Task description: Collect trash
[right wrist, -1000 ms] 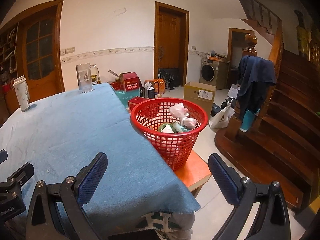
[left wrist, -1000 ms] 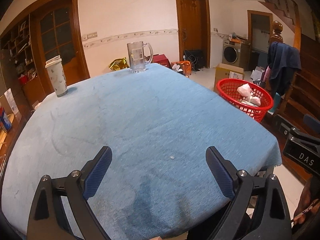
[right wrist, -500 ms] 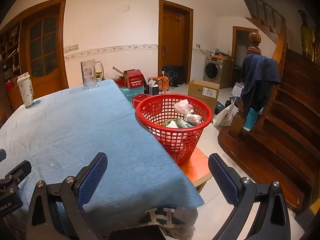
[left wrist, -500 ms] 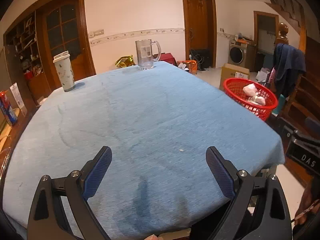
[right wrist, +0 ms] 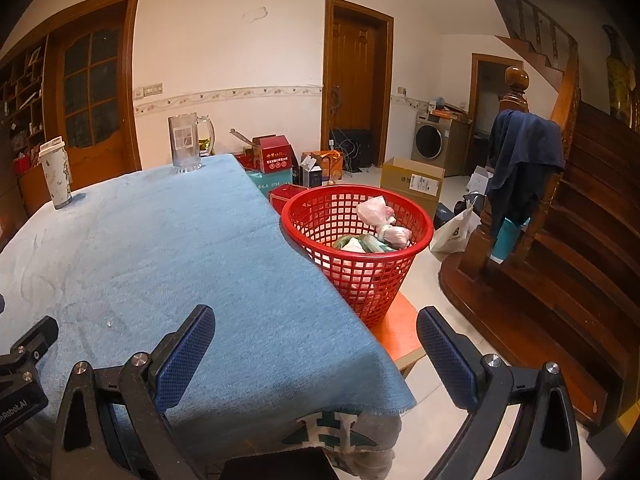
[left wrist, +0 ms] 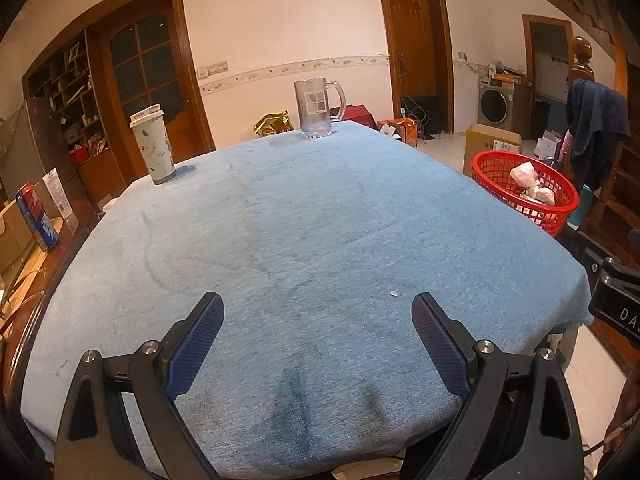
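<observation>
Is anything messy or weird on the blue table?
Mostly tidy. One tiny white crumb lies on the blue tablecloth near the left tongs, and a dark damp-looking patch marks the near edge. The tumbler and glass mug stand upright.

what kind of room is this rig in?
Most likely the ground-floor living or dining area of a home: a table under a blue cloth, a wooden staircase with a jacket on its post, and a washing machine by the back doorway.
</observation>
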`<action>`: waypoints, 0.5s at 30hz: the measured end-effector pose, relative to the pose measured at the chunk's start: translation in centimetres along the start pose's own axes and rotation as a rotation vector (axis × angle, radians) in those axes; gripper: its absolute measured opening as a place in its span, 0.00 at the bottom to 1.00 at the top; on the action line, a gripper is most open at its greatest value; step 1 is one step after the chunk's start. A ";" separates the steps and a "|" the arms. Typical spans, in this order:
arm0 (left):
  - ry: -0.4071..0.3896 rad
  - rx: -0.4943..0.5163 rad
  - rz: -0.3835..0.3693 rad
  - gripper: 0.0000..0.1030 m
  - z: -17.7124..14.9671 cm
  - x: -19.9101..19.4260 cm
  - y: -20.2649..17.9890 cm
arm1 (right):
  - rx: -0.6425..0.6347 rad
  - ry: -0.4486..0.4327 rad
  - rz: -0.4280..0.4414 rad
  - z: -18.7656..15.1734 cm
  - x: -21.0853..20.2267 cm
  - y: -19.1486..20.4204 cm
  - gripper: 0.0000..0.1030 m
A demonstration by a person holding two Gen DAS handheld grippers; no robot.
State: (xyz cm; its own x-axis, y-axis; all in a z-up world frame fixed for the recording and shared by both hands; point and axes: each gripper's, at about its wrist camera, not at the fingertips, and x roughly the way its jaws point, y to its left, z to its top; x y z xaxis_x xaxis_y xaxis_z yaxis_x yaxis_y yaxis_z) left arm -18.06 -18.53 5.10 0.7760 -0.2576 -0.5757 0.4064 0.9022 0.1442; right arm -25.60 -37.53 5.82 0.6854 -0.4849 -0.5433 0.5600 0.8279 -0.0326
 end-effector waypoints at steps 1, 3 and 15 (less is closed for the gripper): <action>-0.001 -0.001 0.002 0.91 0.0 0.0 0.1 | 0.000 0.001 0.000 0.0 0.0 0.0 0.99; -0.004 -0.001 0.006 0.91 0.0 -0.1 0.1 | -0.002 0.003 0.002 -0.1 0.0 0.1 0.99; -0.009 -0.002 0.012 0.91 -0.1 -0.3 0.1 | -0.004 0.004 0.003 0.0 0.1 0.2 0.99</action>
State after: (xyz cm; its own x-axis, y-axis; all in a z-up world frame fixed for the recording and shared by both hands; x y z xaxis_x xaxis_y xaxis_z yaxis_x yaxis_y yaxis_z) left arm -18.31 -18.31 5.19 0.7851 -0.2503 -0.5666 0.3964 0.9059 0.1490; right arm -25.42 -37.35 5.73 0.6853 -0.4813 -0.5465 0.5561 0.8304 -0.0339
